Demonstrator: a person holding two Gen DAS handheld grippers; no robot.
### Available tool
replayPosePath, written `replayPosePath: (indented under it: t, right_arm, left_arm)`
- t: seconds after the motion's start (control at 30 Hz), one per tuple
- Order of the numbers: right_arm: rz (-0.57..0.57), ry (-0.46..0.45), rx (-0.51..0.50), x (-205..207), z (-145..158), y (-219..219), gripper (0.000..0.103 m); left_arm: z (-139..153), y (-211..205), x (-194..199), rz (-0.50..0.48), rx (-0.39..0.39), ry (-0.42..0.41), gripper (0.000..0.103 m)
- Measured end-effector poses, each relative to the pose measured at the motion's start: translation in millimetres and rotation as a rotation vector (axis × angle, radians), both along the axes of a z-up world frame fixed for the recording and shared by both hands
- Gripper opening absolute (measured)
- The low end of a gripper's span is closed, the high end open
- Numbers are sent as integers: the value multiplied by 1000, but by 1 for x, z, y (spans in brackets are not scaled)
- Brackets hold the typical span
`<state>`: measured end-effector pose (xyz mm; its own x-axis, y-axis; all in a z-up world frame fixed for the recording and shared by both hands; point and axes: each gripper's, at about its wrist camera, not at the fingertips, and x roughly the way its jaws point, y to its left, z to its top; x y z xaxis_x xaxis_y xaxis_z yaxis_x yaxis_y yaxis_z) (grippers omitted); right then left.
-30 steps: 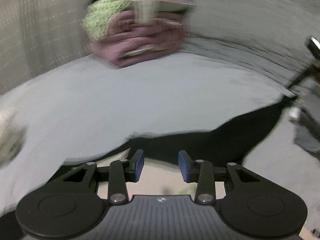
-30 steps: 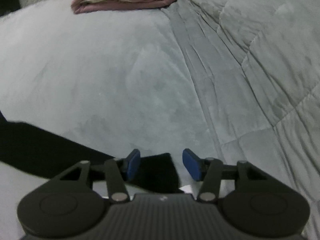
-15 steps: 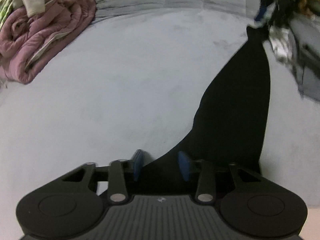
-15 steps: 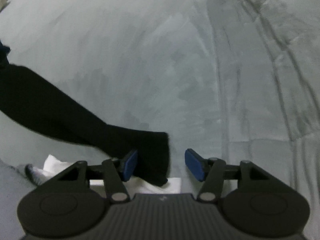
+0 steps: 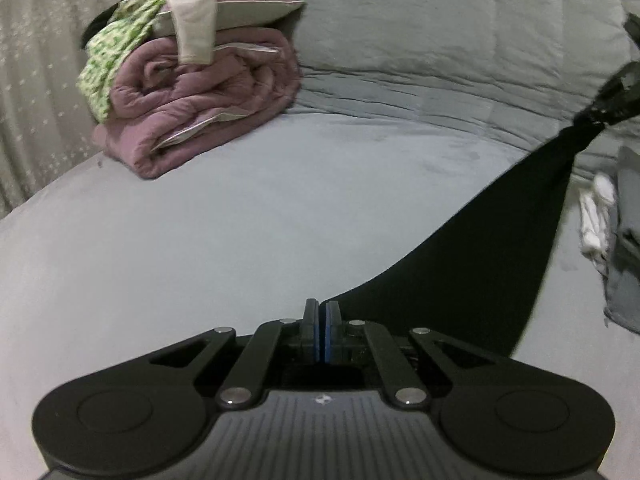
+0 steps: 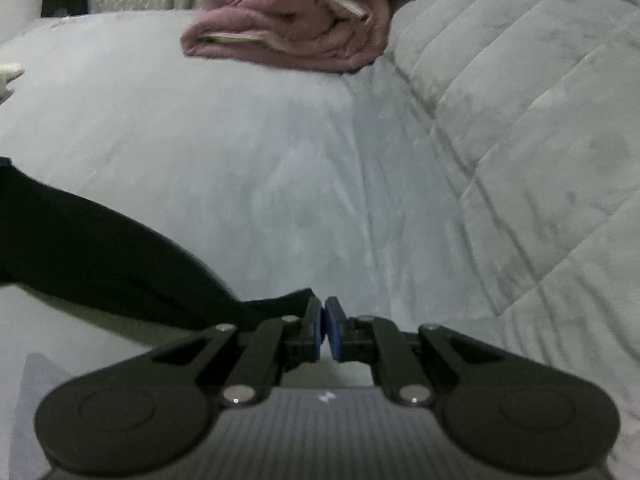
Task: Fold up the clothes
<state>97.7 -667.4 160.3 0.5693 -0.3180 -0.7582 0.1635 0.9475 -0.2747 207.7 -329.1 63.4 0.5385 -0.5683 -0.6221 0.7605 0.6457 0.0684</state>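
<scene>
Both hand-held grippers — open before — now pinch the black garment (image 5: 500, 248).

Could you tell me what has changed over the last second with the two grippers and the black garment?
Both sets of jaws stood open a second ago; now the left gripper and the right gripper have each shut on an end of the black garment, which stretches between them above the grey bedding. The folded purple blanket lies where it did.
</scene>
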Motion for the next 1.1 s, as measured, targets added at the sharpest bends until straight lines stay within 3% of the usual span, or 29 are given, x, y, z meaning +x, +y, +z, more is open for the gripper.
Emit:
replayPosePath:
  t: [0.1,0.23,0.3,0.37,0.53,0.57,0.63,0.7,0.73,0.8,1.0,1.07,1.1]
  right_arm:
    - [-36,-38,27,-5,10,-2,5]
    - [-105,-117,163,-10,24,-8,5]
    - [-132,-127,228,-10,26,-15,5]
    - [-180,-80,275,-1,12,-25,5]
    - [-351,99,356,30,-41,-60,11]
    - [-338,78,348,31,-41,-62,13]
    - [-258,23,278,28,-34,-53,29]
    - [-54,62,130,27,-32,-24,52]
    - [45,103,65,28,-35,-11,53]
    - [175,203,-14,33,-46,9,49]
    - [414,413,-58,57,-72,53,34]
    - [411,494,-105,66,-90,60,27]
    - [382,536,-125,72,-101,58,19]
  left_arm:
    - [2,2,0,43,-44,-4,1]
    - [7,6,0,72,-111,-11,1]
    - [5,6,2,95,-107,-27,1]
    - [1,6,6,130,-102,-23,1]
    - [-29,-7,30,236,-52,81,1]
    - [-35,-11,31,240,-40,84,1]
    - [-40,-14,32,243,-43,98,1]
    - [-43,-15,31,242,-53,105,1]
    - [-43,-16,32,243,-52,104,1]
    - [-45,-16,32,253,-53,111,2]
    - [-43,-10,30,269,-68,118,2]
    - [-44,-8,29,274,-71,121,2]
    - [-44,-7,28,276,-74,122,2]
